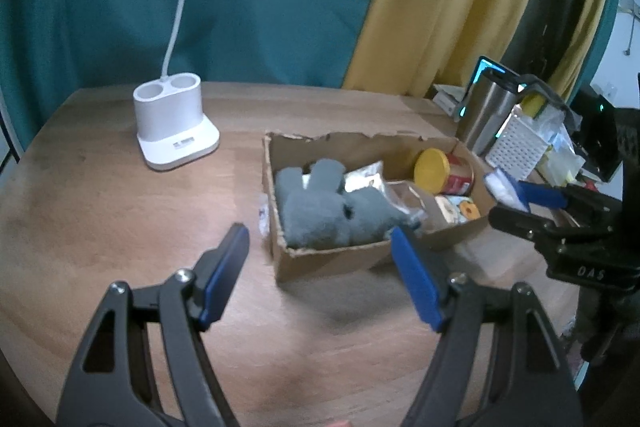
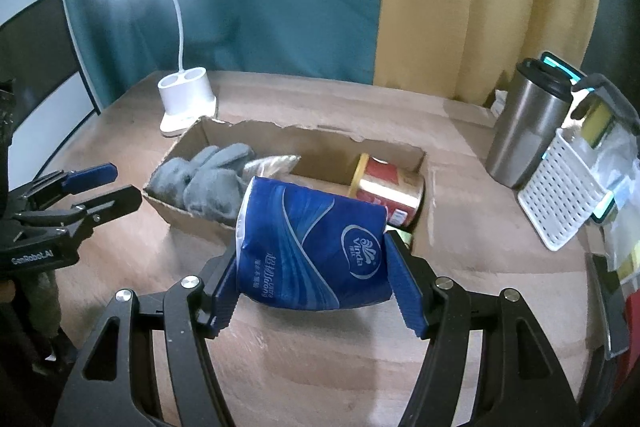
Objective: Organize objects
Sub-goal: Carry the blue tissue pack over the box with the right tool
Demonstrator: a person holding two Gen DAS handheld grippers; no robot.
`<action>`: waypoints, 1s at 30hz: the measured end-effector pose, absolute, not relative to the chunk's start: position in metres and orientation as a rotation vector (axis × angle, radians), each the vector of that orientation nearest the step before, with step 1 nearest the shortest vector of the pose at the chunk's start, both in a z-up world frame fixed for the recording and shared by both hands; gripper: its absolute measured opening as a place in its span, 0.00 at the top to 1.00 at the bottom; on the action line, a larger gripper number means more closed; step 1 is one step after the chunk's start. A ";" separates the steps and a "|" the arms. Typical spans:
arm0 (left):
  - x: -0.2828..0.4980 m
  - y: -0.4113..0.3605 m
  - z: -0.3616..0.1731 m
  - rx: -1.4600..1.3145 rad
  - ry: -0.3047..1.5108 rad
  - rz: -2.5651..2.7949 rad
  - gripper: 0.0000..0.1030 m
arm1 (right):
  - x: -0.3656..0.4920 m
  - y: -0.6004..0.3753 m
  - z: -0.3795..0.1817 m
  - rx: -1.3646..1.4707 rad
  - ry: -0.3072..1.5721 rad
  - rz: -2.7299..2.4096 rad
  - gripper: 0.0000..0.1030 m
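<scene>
Cardboard box [image 2: 224,147] at table [image 2: 320,347] centre, already loaded: grey gloves [image 2: 208,183] at the 9 o'clock end, red can with yellow lid [image 2: 390,187] at the 3 o'clock end, foil packets between. Remaining, by judgement: blue tissue pack [image 2: 316,247], clamped between the pads of the right gripper [image 2: 314,279], raised just at 6 o'clock of the box, not yet inside. Right gripper angled downward toward the box. Left gripper [image 1: 320,267] spread wide, empty, angled down at the near box wall from 7 o'clock.
</scene>
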State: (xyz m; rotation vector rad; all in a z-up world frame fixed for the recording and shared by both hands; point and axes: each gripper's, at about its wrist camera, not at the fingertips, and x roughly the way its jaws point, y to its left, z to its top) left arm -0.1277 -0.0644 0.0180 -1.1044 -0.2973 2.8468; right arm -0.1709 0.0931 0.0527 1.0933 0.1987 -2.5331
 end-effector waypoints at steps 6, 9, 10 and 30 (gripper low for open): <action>-0.137 -0.070 0.019 -1.101 -0.301 2.843 0.27 | -0.183 0.085 0.054 1.100 0.206 -2.531 0.33; -0.141 -0.072 0.020 -1.095 -0.302 2.840 0.27 | -0.189 0.081 0.055 1.097 0.207 -2.529 0.33; -0.142 -0.073 0.021 -1.093 -0.303 2.841 0.27 | -0.191 0.079 0.055 1.096 0.207 -2.528 0.33; -0.171 -0.092 0.011 -1.129 -0.348 2.838 0.27 | -0.235 0.054 0.043 1.149 0.207 -2.502 0.33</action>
